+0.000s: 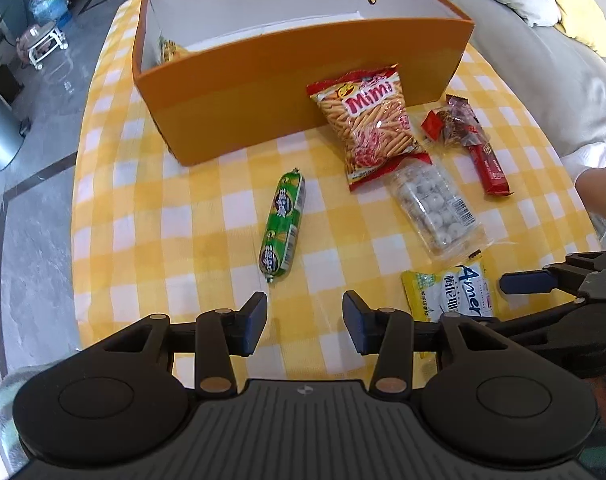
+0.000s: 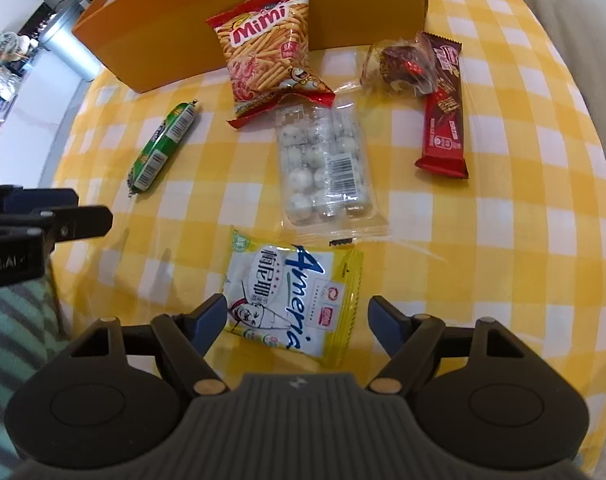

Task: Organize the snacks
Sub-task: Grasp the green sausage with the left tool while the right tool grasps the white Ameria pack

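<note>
Our right gripper (image 2: 297, 322) hangs wide open, empty, straddling the Ameria packet (image 2: 293, 300); our left gripper (image 1: 305, 322), half open and empty, points at the green sausage (image 1: 283, 226) just ahead. Beyond lie the Mimi bag (image 1: 369, 128) and orange box (image 1: 299, 84).

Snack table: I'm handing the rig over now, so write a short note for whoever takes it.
Left tongs: open, empty, near the green sausage.
Right tongs: open, empty, over the yellow-and-white packet.
Orange box: one snack inside.
Left on the cloth: sausage, Mimi sticks bag leaning on the box, tray of white balls, brown wrapped cake, red bar, yellow-and-white packet.
</note>
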`<control>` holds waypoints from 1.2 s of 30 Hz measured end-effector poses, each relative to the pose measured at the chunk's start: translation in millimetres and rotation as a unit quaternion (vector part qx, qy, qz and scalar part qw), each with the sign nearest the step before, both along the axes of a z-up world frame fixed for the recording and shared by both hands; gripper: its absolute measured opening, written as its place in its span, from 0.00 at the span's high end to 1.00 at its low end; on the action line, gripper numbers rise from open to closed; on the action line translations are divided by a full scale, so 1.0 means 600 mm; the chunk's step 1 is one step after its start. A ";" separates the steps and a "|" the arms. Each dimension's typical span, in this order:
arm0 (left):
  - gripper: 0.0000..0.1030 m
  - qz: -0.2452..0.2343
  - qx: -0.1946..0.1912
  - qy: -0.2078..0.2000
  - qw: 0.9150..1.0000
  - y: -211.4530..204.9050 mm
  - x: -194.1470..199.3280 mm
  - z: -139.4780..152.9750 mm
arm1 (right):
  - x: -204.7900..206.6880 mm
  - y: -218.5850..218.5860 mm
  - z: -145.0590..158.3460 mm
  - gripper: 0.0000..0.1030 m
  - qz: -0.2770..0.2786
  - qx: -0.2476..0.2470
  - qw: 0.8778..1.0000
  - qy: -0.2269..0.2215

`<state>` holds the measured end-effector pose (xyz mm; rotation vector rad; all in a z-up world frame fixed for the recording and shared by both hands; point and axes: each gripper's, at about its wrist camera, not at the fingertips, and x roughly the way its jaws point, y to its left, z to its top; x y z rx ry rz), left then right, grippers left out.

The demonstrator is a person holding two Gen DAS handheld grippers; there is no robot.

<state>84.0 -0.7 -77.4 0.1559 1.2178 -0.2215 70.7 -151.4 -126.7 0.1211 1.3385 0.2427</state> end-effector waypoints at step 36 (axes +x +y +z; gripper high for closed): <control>0.41 -0.035 0.000 -0.062 0.997 -0.030 0.018 -0.012 | 0.017 -0.037 0.049 0.48 -0.058 -0.038 0.996 -0.053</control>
